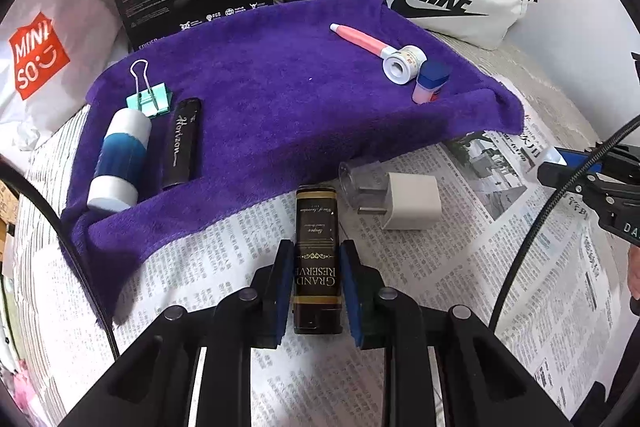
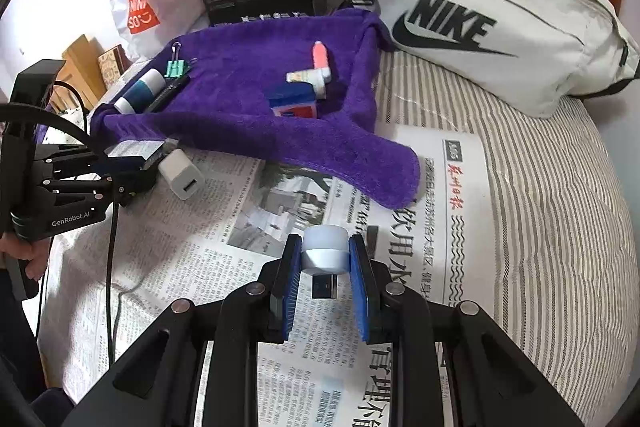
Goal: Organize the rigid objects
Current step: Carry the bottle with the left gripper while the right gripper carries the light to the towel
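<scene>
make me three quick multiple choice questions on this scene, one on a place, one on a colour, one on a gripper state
1. Where does the white charger plug lie?
A. on the newspaper
B. on the towel
C. inside the Nike bag

2. What colour is the towel?
A. green
B. purple
C. red

3. What is the left gripper doing?
A. hanging open over nothing
B. closed on the black Grand Reserve box
C. closed on the binder clip

Answers:
1 A, newsprint shows all around it, off the towel's edge.
2 B, its pile is plainly purple.
3 B, both blue pads flank the box.
</scene>
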Tool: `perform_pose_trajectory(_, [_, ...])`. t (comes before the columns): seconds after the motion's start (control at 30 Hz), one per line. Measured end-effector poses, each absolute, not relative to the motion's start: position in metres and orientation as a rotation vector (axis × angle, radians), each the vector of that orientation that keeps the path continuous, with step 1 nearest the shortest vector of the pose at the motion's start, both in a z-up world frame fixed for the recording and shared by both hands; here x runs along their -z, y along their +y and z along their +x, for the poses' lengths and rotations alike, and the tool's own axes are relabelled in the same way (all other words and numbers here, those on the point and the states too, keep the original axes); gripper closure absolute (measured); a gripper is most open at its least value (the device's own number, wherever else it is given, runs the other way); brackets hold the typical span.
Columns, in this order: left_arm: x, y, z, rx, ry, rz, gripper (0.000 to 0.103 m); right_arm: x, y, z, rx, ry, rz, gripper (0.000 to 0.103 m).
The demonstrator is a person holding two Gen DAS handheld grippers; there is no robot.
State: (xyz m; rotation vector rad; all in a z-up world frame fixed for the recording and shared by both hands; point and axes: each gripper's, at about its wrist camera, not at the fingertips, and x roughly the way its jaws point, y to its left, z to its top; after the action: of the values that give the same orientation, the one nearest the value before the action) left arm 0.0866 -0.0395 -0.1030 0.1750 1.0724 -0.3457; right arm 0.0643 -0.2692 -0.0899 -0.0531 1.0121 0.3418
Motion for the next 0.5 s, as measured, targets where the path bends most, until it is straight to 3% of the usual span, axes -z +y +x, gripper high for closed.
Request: perform_pose_trajectory(0.5, [0.069, -0.003, 0.084, 0.323, 1.024, 0.114, 0.081, 0.069, -0.251, 0.078, -0.385, 0.964, -0.077, 0.08])
